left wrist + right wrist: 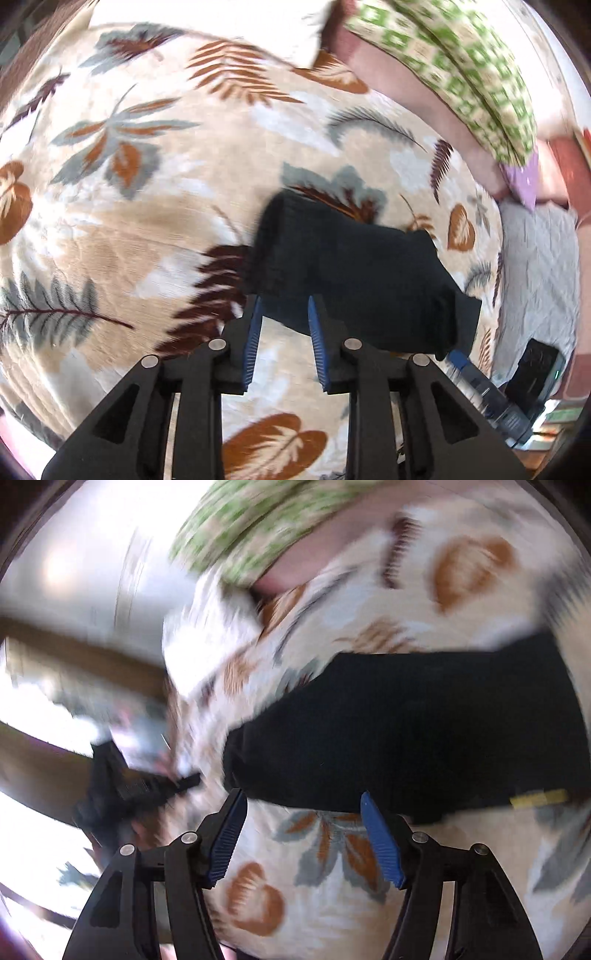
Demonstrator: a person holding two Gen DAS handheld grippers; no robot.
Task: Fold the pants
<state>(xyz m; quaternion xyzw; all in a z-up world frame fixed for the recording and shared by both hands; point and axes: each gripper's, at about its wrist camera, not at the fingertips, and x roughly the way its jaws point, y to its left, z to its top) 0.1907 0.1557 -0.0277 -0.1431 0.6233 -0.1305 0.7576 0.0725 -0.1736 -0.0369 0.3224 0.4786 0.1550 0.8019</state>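
Black cloth is the one garment we count: a single pair of pants (354, 273), folded into a compact bundle and lying on the leaf-printed blanket (155, 206) that covers the bed. In the left wrist view the bundle sits just past our fingertips, spreading toward 2 o'clock; in the right wrist view, which is badly blurred, the pants (424, 731) fill the 1 to 3 o'clock area. We hold two grippers. Our left gripper (285, 314) has its jaws parted by a modest gap with nothing between the blue pads (253, 339). Our right gripper (301, 812) stands wide open and holds nothing. One green-patterned pillow (461, 74) lies at 1 o'clock at the bed's far edge, with a grey sheet (535, 266) at 3 o'clock. Beyond the bed, the right view's room at 9 o'clock is too smeared to read.
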